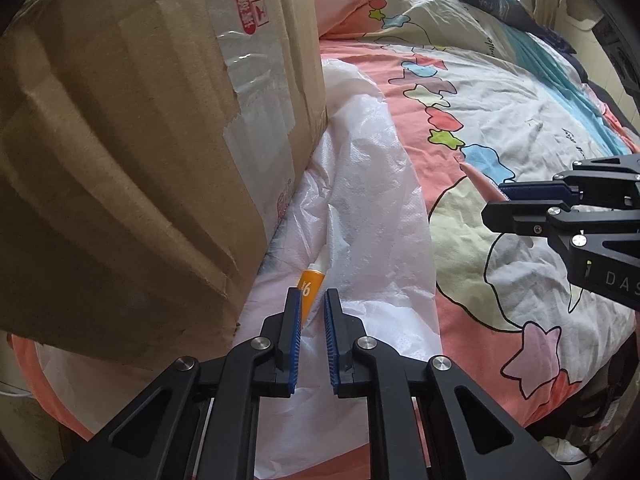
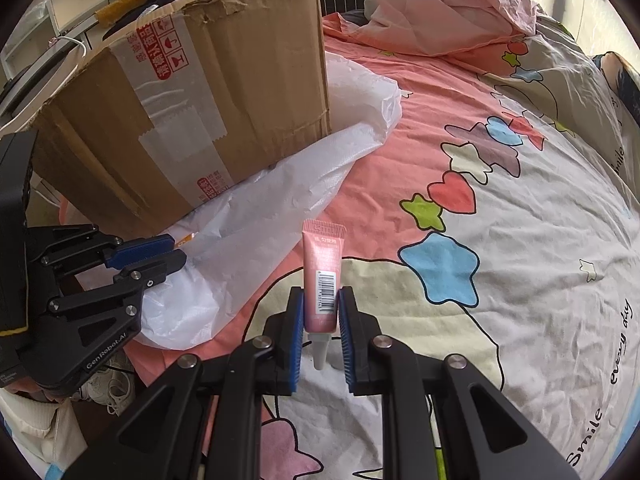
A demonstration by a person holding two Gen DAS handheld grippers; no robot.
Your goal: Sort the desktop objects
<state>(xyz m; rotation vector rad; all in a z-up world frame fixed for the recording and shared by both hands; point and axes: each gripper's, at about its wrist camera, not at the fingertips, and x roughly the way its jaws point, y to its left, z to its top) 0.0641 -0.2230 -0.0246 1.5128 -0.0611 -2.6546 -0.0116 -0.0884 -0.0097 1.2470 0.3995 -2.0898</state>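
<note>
- Cardboard box [image 2: 192, 120] serves as the landmark: the orange tube [image 1: 309, 286] lies on the white plastic bag [image 1: 368, 208] just beside the box's lower corner.
- Left gripper [image 1: 311, 296] is closed on the orange tube near its end; the pads look to catch only one side, so it could slip out when lifted, or drag the loose bag along.
- Right gripper [image 2: 322, 300], well apart from the box over the patterned quilt [image 2: 520, 240], clamps the pink tube [image 2: 323, 276] at its middle, nozzle toward the camera; a hard squeeze might push paste out.
- Both grippers tilt steeply downward, side by side.
</note>
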